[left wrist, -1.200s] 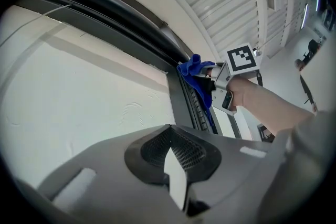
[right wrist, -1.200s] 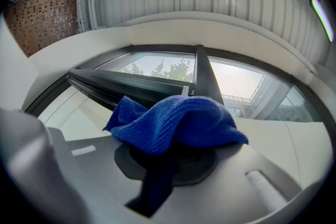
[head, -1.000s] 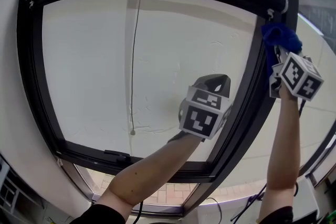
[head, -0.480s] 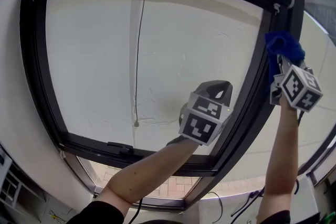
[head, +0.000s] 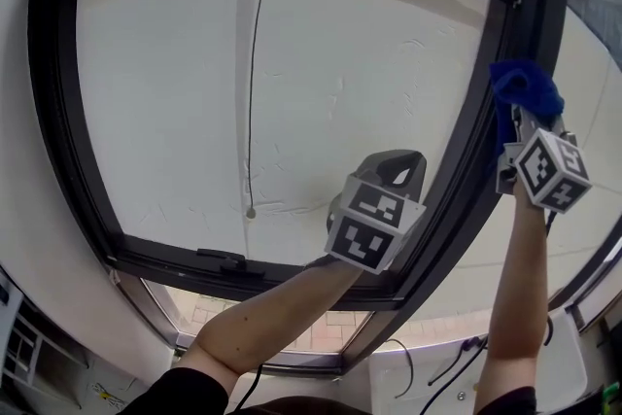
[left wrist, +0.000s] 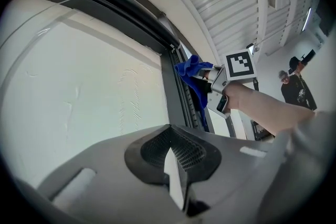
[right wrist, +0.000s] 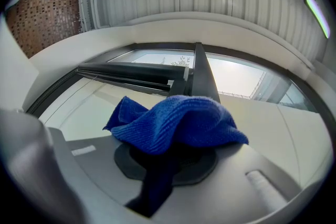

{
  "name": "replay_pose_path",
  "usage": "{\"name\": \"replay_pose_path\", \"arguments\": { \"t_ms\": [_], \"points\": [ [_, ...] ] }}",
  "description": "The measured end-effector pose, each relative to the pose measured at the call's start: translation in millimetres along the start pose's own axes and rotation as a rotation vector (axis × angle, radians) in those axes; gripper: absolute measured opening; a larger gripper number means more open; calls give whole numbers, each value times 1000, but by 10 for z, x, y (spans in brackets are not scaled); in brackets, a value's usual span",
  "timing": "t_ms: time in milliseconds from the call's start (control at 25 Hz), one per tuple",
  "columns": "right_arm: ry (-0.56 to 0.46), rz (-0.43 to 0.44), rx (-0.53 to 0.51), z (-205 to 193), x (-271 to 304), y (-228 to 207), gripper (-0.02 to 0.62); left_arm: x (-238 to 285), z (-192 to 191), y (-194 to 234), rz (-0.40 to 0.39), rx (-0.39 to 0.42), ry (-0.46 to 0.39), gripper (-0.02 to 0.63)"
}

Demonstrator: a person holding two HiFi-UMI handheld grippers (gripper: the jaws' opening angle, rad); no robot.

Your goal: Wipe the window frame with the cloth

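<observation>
Jaws of the right gripper (right wrist: 167, 168) are clamped on the blue cloth (right wrist: 178, 122), which lies against the right upright of the window frame (head: 483, 131). The left gripper (left wrist: 175, 170) is closed and empty, just left of that upright and lower down.

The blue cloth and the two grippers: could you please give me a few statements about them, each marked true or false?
1. The right gripper is shut on the blue cloth. True.
2. The left gripper holds a second cloth. False: its jaws are together with nothing between them.
3. The blue cloth is up at the right upright of the window frame. True.
4. In the head view, the thin cord hangs to the right of the left gripper. False: it hangs to that gripper's left.
</observation>
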State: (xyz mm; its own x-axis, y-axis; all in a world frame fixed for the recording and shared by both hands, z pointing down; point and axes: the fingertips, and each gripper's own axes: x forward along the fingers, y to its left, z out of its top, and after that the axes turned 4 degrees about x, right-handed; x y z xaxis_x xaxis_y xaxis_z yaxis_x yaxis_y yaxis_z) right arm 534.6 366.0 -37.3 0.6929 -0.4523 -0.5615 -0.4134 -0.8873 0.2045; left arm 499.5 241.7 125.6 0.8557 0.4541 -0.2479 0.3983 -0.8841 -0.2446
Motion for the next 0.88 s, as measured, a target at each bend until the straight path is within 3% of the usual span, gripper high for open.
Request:
{"name": "replay_pose_path", "arguments": {
  "t_ms": [880],
  "points": [
    [1,-1,4,-597,-403,150,49,-39,-566,-238,-84,-53,23,-8]
  ]
}}
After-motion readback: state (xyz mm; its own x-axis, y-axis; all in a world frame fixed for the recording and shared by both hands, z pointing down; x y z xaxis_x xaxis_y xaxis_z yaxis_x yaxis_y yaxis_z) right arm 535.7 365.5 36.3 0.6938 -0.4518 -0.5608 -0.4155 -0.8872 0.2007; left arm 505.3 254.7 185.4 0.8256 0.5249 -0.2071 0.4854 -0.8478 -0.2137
